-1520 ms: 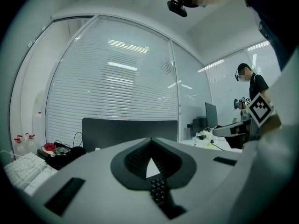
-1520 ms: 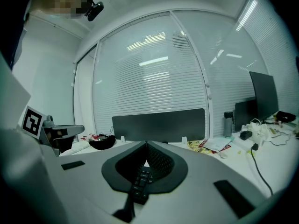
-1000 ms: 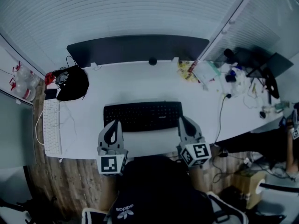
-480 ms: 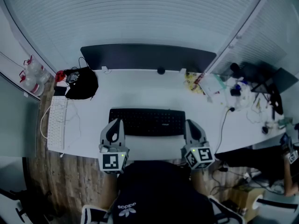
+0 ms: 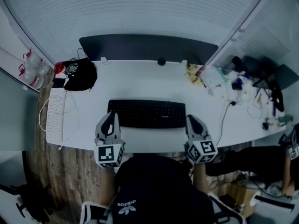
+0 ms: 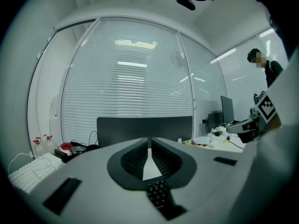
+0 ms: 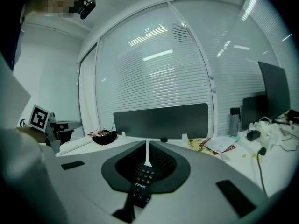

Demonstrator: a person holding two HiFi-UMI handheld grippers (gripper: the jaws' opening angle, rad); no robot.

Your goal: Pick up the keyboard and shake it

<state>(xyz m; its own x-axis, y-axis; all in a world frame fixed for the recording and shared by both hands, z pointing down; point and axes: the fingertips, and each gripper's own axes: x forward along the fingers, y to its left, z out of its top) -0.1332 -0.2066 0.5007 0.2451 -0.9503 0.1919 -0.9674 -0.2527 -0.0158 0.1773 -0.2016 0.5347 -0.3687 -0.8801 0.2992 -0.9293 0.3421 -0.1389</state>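
Head view gives me the black keyboard (image 5: 146, 114) lying flat on the white desk (image 5: 140, 80), square to the near edge and about midway along it; both claws sit at its ends. My left gripper (image 5: 111, 115) comes in over the keyboard's left end, its marker cube (image 5: 109, 155) hanging off the desk edge toward me; the right gripper (image 5: 189, 119) mirrors it at the right end. I can't tell from up here whether either tip touches the keys.

Left gripper view now: the left gripper (image 6: 149, 142) is clenched, tips meeting, nothing pinched between them; a patch of the black keyboard (image 6: 158, 193) shows low in the hollow behind the tips, under the jaws rather than in them. Right gripper view: same story, the right gripper (image 7: 147, 143) is closed and empty-handed; the black keyboard (image 7: 141, 181) peeks through the hollow below, a row of keys and a small logo showing.

Working outward: a long dark panel (image 5: 147, 48) stands along the back of the desk; a black bag (image 5: 80, 76) sits at the back left corner; a white keyboard (image 5: 54, 115) lies along the left end, well apart from the black one; papers (image 5: 205, 74) clutter the back right, and a cable (image 5: 223, 118) trails off the front edge there; blinds (image 5: 140, 13) fill the wall behind.
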